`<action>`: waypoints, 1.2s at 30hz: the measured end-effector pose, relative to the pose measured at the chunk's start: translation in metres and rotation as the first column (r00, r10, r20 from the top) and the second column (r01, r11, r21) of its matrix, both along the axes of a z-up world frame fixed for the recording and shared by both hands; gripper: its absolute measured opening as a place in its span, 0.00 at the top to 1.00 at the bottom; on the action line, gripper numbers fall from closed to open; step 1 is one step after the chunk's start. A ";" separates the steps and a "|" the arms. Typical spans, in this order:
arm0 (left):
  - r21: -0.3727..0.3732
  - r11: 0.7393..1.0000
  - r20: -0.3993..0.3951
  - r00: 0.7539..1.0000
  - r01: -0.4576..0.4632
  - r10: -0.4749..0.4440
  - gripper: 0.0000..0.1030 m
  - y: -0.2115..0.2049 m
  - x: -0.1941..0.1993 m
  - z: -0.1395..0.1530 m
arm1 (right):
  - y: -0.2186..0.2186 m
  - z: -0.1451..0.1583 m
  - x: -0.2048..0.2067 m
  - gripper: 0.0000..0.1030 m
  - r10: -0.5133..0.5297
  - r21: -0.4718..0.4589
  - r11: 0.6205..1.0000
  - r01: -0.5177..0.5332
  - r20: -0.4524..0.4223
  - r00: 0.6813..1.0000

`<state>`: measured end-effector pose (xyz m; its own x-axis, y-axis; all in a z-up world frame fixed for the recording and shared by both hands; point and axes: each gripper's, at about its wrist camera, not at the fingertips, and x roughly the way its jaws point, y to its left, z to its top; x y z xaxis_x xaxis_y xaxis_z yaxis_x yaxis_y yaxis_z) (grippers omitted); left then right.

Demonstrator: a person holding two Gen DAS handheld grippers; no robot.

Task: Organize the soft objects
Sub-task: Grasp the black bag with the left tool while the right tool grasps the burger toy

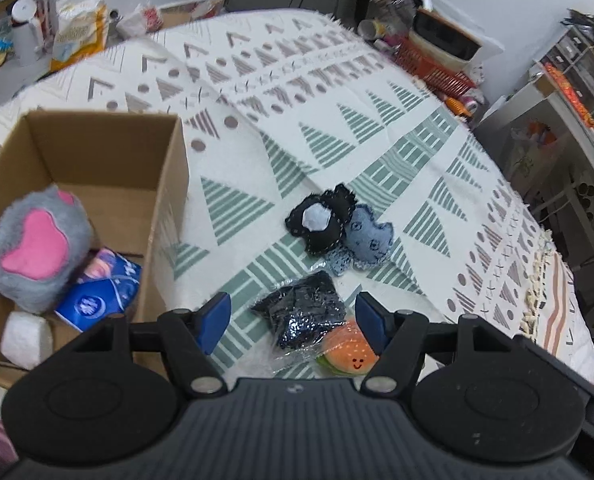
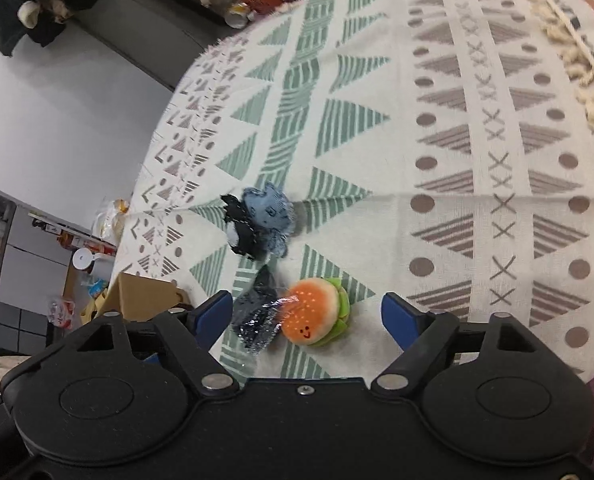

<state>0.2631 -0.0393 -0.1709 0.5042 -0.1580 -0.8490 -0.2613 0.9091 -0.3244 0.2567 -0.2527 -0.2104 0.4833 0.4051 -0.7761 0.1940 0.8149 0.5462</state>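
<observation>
Now burger plush (image 2: 315,312) sits btwn right gripper (image 2: 307,316) spread fingers, untouched.

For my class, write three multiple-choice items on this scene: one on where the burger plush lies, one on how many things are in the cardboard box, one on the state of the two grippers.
1. Where does the burger plush lie?
A. inside the box
B. on the patterned cloth, beside the dark wrapped bundle
C. on the floor

2. How many things show inside the cardboard box?
A. one
B. three
C. six

3. What state are the left gripper and right gripper in?
A. both open, holding nothing
B. left shut on the plush
C. both shut

Answers:
1 B, the plush sits on the cloth touching the bundle's wrapper.
2 B, a grey paw plush, a blue tissue pack and a white block are visible.
3 A, each pair of blue pads stands wide apart with nothing between them.
</observation>
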 end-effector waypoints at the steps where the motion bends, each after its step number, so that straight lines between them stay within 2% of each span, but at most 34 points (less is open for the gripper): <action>1: -0.006 1.000 -0.009 1.000 -0.001 0.001 0.35 -0.002 0.003 -0.004 | 0.000 -0.004 0.001 0.24 -0.006 0.003 1.000 0.006 -0.012 1.000; 10: -0.021 1.000 -0.057 0.998 -0.023 0.022 0.35 -0.013 0.023 -0.034 | -0.008 -0.030 0.008 0.41 -0.075 0.046 0.996 0.080 -0.097 0.992; 16: -0.030 0.999 -0.099 0.995 -0.028 0.025 0.35 -0.019 0.038 -0.056 | -0.003 -0.040 0.011 0.42 -0.066 0.051 0.996 0.073 -0.127 0.990; 21: -0.005 1.000 -0.091 0.995 -0.029 0.029 0.35 -0.019 0.045 -0.067 | 0.003 -0.045 0.018 0.42 -0.051 0.051 0.997 0.058 -0.140 0.989; 22: -0.002 1.000 -0.095 0.995 -0.029 0.029 0.36 -0.018 0.046 -0.068 | 0.004 -0.046 0.020 0.42 -0.049 0.052 0.997 0.057 -0.142 0.989; 24: -0.015 0.999 -0.086 0.996 -0.039 0.038 0.46 -0.013 0.047 -0.070 | 0.007 -0.047 0.022 0.42 -0.045 0.052 0.997 0.053 -0.144 0.989; 26: -0.017 0.999 -0.079 0.996 -0.046 0.044 0.52 -0.010 0.047 -0.070 | 0.011 -0.050 0.024 0.42 -0.039 0.042 0.998 0.045 -0.147 0.988; 31: -0.034 0.997 -0.067 0.996 -0.067 0.065 0.57 -0.001 0.047 -0.066 | 0.018 -0.053 0.030 0.42 -0.029 0.026 0.999 0.033 -0.137 0.990; 36: -0.036 0.997 -0.069 0.995 -0.070 0.068 0.58 0.005 0.046 -0.061 | 0.025 -0.055 0.032 0.62 -0.018 0.001 1.000 0.018 -0.118 0.993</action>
